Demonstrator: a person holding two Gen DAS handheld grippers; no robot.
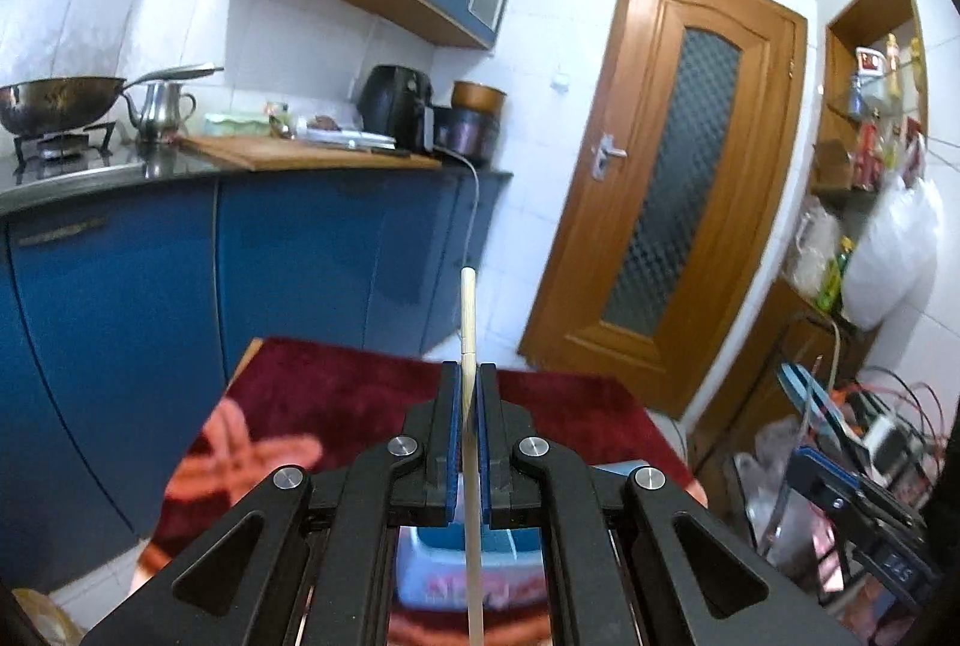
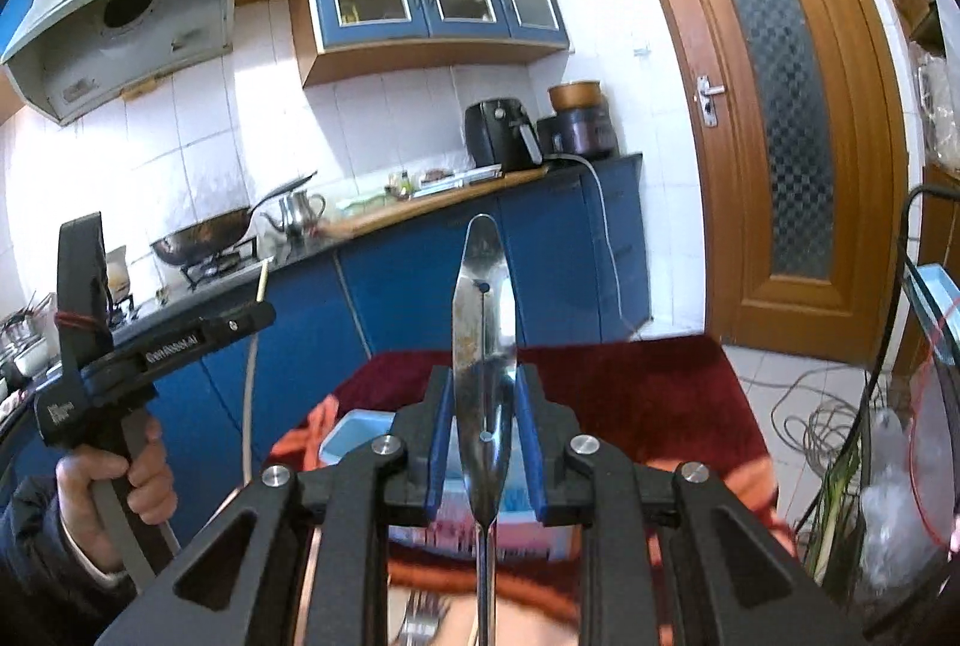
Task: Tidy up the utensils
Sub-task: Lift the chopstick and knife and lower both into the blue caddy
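Left tool [image 1: 471, 376] clamped on chopstick [image 1: 468, 310], right tool [image 2: 485, 382] clamped on metal spoon [image 2: 483, 322], both raised over blue box [image 2: 354, 433], likely for sorting.

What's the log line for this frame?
left gripper: shut on chopstick | right gripper: shut on spoon | both above blue bin

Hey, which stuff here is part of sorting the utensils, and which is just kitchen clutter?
Job: chopstick in left gripper; spoon in right gripper; blue box.
Clutter: wok, kettle, air fryer, cutting board.
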